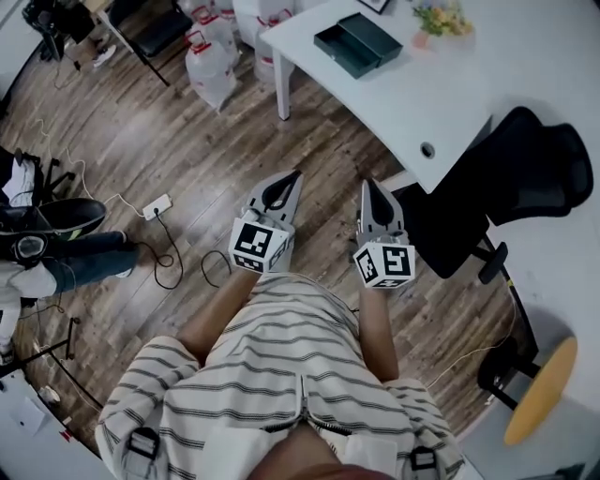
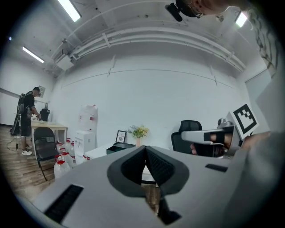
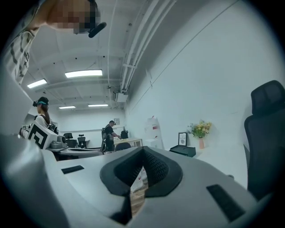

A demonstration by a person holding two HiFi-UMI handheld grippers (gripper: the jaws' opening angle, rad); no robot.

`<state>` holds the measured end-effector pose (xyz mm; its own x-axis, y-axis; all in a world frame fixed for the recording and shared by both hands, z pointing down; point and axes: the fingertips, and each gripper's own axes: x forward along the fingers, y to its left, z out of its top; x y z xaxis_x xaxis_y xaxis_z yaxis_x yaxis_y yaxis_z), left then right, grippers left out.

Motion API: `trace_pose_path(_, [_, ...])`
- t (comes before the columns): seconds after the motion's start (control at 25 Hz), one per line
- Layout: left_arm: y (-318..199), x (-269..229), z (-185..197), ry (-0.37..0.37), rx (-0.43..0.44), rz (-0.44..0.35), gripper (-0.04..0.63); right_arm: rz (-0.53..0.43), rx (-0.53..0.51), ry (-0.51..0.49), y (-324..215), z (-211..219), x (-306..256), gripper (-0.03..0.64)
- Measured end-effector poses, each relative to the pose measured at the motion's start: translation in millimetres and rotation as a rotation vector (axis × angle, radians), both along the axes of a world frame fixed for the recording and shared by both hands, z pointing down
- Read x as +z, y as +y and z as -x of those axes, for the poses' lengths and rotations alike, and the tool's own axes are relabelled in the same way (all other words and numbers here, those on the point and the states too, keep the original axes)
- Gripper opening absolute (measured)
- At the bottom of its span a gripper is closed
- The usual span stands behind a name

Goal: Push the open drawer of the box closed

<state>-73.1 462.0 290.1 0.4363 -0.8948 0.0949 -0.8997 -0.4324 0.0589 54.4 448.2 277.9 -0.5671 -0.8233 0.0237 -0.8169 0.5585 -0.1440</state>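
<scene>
Striped shirt fills the head view at 6 o'clock. One big white table sits at 1 o'clock. One black chair at 3 o'clock stands between the person and that table. Another person at 9 o'clock is mostly cut off. One yellow stool at 4 o'clock is half hidden.

Two grippers point ahead. Both the left gripper and the right gripper have their jaws pressed together, pinching nothing.

White jugs at 11 o'clock are bunched up and hard to count. One dark green box lies on the table at 12 o'clock, well apart from the grippers, with its drawer sticking out. One small bunch of flowers stands near it.
</scene>
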Motion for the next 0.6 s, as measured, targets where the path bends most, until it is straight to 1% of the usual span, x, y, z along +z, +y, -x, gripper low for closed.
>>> trace_pose_path(0.2, [-86.6, -7.9, 24.9, -0.007, 0.050, 0.019, -0.002, 0.012, 0.038, -0.016, -83.9, 27.0, -10.0, 0.009])
trace_pose_path(0.36, [-151.5, -10.7, 40.6, -0.013, 0.098, 0.026, -0.002, 0.025, 0.087, -0.003, -144.1, 46.1, -11.9, 0.009])
trace_pose_path(0.48, [-189.8, -7.4, 45.8, -0.017, 0.138, 0.036, -0.002, 0.056, 0.126, -0.005, -181.1, 54.3, -8.1, 0.009])
trace_pose_path(0.6, [-217.7, -3.4, 48.2, -0.017, 0.166, 0.048, -0.002, 0.081, 0.161, -0.008, -207.3, 57.5, -5.9, 0.009])
